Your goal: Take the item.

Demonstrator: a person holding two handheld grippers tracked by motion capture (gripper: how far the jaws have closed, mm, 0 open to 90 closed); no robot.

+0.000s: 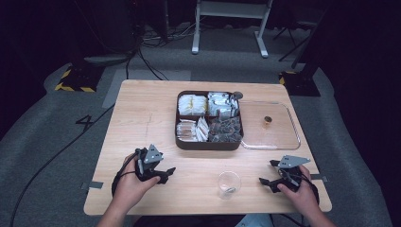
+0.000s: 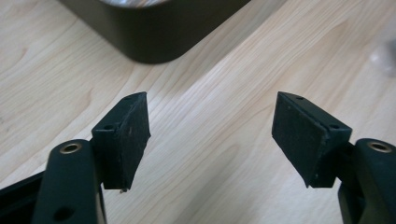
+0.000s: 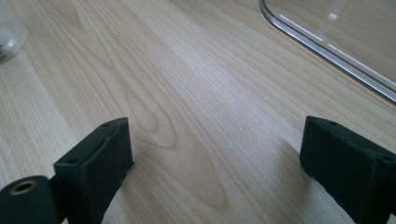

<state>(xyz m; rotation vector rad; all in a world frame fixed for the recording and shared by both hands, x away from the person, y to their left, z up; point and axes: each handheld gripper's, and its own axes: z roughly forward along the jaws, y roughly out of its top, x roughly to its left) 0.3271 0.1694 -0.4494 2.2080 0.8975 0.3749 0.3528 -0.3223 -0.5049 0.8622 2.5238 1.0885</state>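
- My left gripper [image 1: 166, 173] sits low over the counter [image 1: 142, 123] at its near left edge, jaws spread wide, nothing between them.
- In the left gripper view only bare wood lies between the pads [image 2: 126, 140]; the dark tray's [image 2: 154, 28] rounded corner is ahead, apart from the jaws.
- My right gripper [image 1: 265, 174] is at the near right edge, jaws also wide apart and empty.
- In the right gripper view there's bare wood between its jaws; the clear lid's [image 3: 327, 42] rim is ahead to the right.
- Clear cup [image 1: 229, 184] stands upright on the counter between both grippers, nearer the right one, touching neither. Something small lies in its bottom, can't tell what.
- Farther out: the four-compartment tray [image 1: 209, 144] at mid-counter holds packets; the clear lid [image 1: 272, 137] lies flat just beside its right side.
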